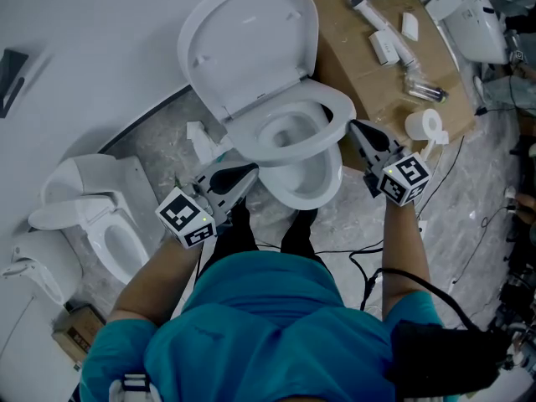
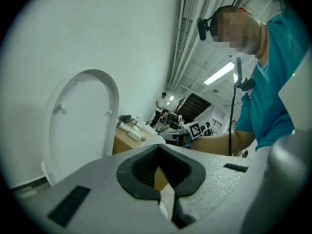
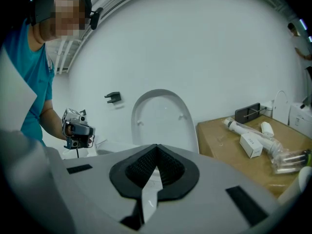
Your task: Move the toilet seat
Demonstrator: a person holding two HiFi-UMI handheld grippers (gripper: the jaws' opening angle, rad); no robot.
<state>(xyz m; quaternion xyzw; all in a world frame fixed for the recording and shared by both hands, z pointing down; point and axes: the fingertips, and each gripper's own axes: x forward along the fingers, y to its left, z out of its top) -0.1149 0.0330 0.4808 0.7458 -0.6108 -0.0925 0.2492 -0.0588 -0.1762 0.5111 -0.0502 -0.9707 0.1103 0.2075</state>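
Head view shows the toilet seat (image 1: 244, 137) over the bowl, between the 2 grippers. The left gripper (image 1: 253, 172) is near its front edge. The right gripper (image 1: 352, 125) is just beside its right edge. Both pairs of fingers are closed together, holding nothing.

Lid (image 1: 247, 40) behind seat (image 1: 342, 111), cardboard (image 1: 352, 57) at right.

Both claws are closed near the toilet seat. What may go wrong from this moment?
The right claw is shut at the edge of the seat ring, gripping nothing; a pushed ring could slip and slam onto the bowl. The lid already stands upright, so a fast swing might bang it. Cables on the floor near the person's legs could trip them.
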